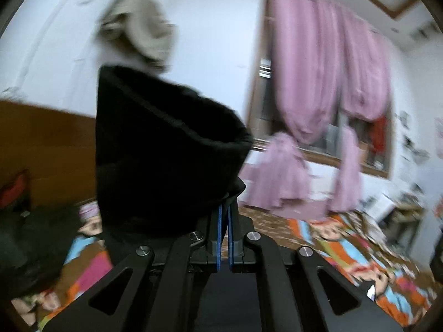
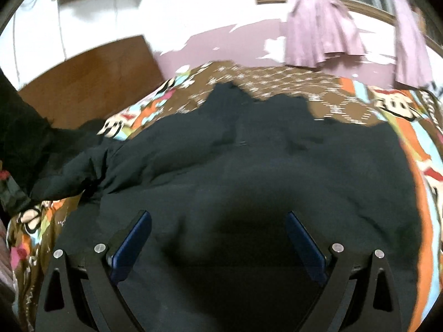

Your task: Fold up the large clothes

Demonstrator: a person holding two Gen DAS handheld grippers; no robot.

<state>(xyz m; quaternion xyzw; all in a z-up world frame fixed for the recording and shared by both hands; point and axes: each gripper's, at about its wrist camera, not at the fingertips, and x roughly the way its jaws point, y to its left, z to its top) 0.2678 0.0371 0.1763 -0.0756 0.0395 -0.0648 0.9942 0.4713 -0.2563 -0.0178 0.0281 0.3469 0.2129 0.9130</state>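
A large black garment (image 2: 249, 160) lies spread on a bed with a colourful cartoon bedspread (image 2: 346, 102). My right gripper (image 2: 218, 215) is open, its blue-padded fingers (image 2: 133, 243) wide apart just above the garment's near part. My left gripper (image 1: 225, 207) is shut on a black cuff or sleeve end (image 1: 166, 149) of the garment and holds it raised above the bed; the lifted cloth stands as a dark tube in front of the camera. The left wrist view is motion-blurred.
A brown wooden headboard (image 2: 91, 80) stands at the left end of the bed. Pink curtains (image 1: 332, 77) hang over a window at the far side. A beige garment (image 1: 138, 25) hangs on the white wall. Dark clothes (image 1: 33, 243) lie at the bed's left.
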